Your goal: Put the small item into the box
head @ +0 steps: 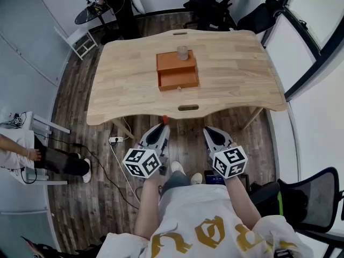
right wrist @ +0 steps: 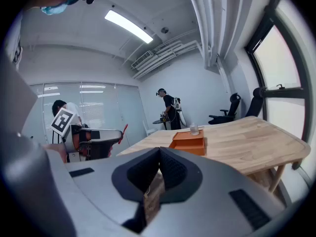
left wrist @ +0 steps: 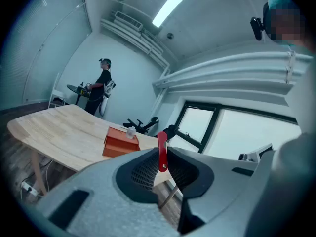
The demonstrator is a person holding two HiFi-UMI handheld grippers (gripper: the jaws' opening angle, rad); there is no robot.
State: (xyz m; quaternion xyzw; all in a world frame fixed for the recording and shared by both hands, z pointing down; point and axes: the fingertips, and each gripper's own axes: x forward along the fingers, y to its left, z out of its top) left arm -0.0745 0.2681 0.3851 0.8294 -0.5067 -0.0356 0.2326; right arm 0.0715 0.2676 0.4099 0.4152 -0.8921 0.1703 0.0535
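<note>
An orange box (head: 177,71) with its drawer pulled out toward me stands at the middle of the wooden table (head: 236,74). A small clear jar (head: 183,52) sits on top of it. Both grippers hang below the table's near edge, well short of the box. My left gripper (head: 164,123) is shut on a small thin red item (left wrist: 162,149), which stands upright between its jaws. My right gripper (head: 207,129) is shut with nothing in it. The box (right wrist: 188,142) and jar (right wrist: 194,129) also show in the right gripper view, with the left gripper (right wrist: 94,137) off to the side.
Black office chairs (head: 215,7) stand behind the table and another chair (head: 306,200) at my lower right. A person (head: 115,4) stands at the far left by a round table. Someone sits at the left (head: 32,157). A power strip (head: 115,140) and cables lie on the floor.
</note>
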